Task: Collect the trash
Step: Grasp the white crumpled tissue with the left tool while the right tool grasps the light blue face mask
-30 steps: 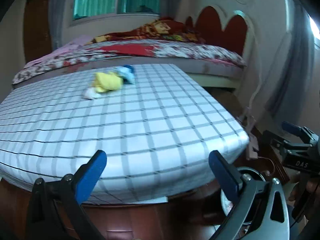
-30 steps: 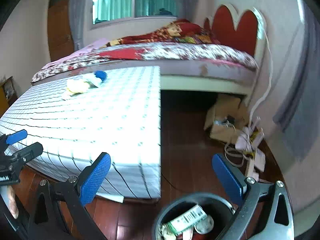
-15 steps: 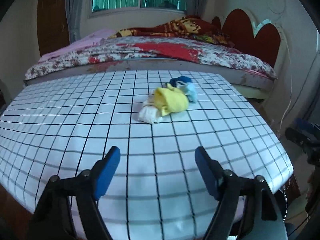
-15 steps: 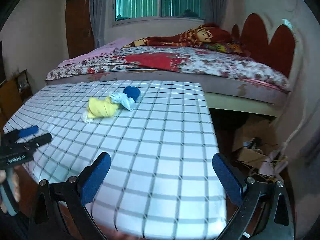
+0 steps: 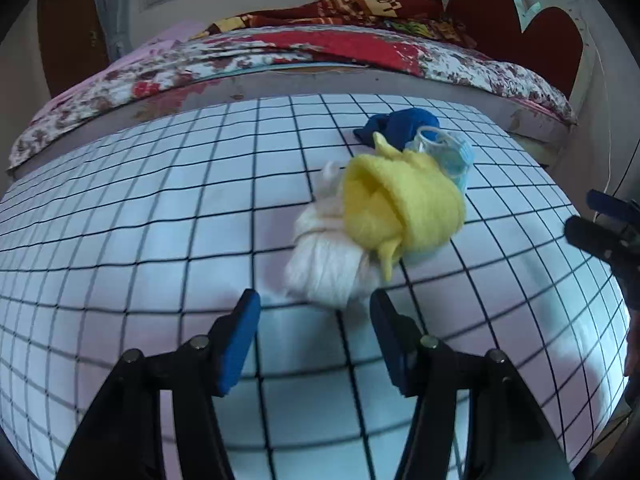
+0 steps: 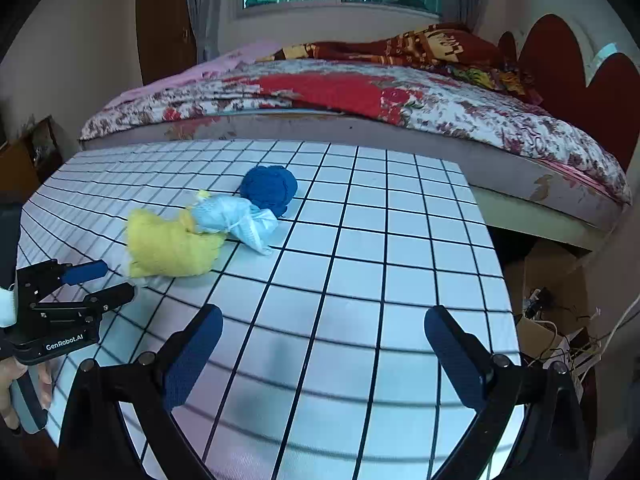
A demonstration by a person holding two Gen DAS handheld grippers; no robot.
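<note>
A small pile lies on the checked white table: a white wad, a yellow sock-like piece, a pale blue mesh piece and a dark blue ball. My left gripper is open, its jaws just short of the white wad. In the right wrist view the yellow piece, pale blue piece and blue ball show, with the left gripper beside them. My right gripper is open and empty over the table's near part.
A bed with a floral cover and red headboard stands behind the table. Cardboard and cables lie on the floor right of the table. The right gripper shows at the edge of the left wrist view.
Both grippers rose from floor level by the bin to over the table. The left gripper moved forward close to the pile and its jaws narrowed. The bin left the view.
</note>
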